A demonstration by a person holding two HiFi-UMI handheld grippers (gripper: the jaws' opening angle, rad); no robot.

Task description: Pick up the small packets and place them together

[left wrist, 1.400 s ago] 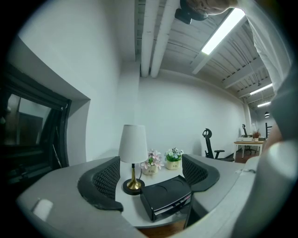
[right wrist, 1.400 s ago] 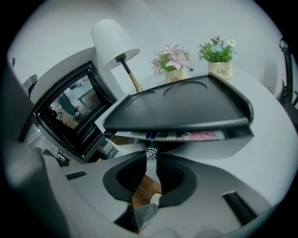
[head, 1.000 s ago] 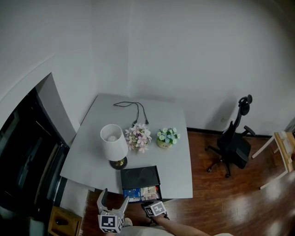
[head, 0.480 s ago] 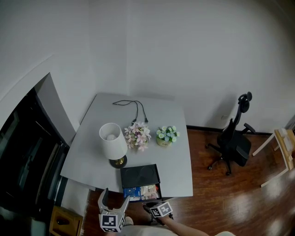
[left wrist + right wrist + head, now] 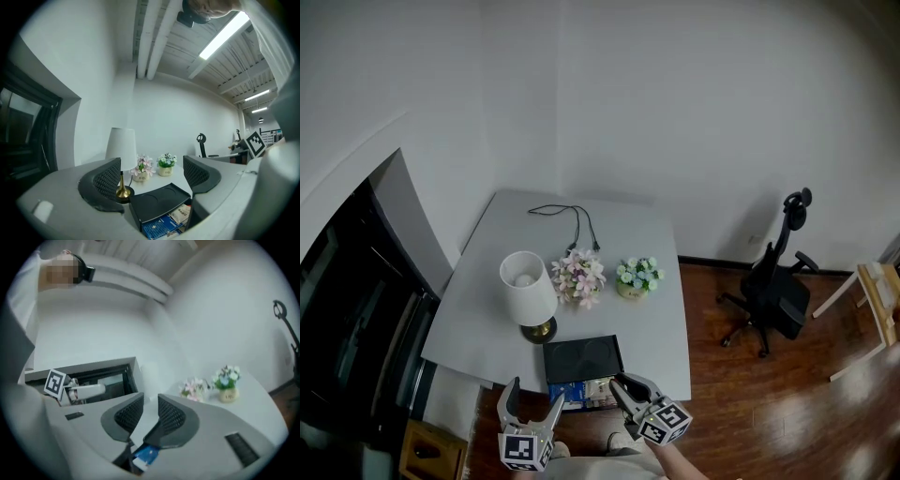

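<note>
- Right gripper (image 5: 630,386) first: its jaws had just been opening and stood a narrow gap apart, pointing level, with nothing between the pads, so it was empty.
- Right under that gap, in the right gripper view, sat the blue packet (image 5: 147,454), below me and outside the jaws.
- Left gripper (image 5: 532,398) stood wide open and empty too, level at the bench (image 5: 609,244) edge.
- The packets (image 5: 586,392) lay bunched at the near edge, against the front of the black tray (image 5: 581,356), spread side to side between my two grippers.
- My call: the right was better placed, its tips just beside the pile's right end. The left had the pile low and off to its right.
- So the coming move looked like a drop, not a reach: nose the right gripper down onto the pile.
</note>
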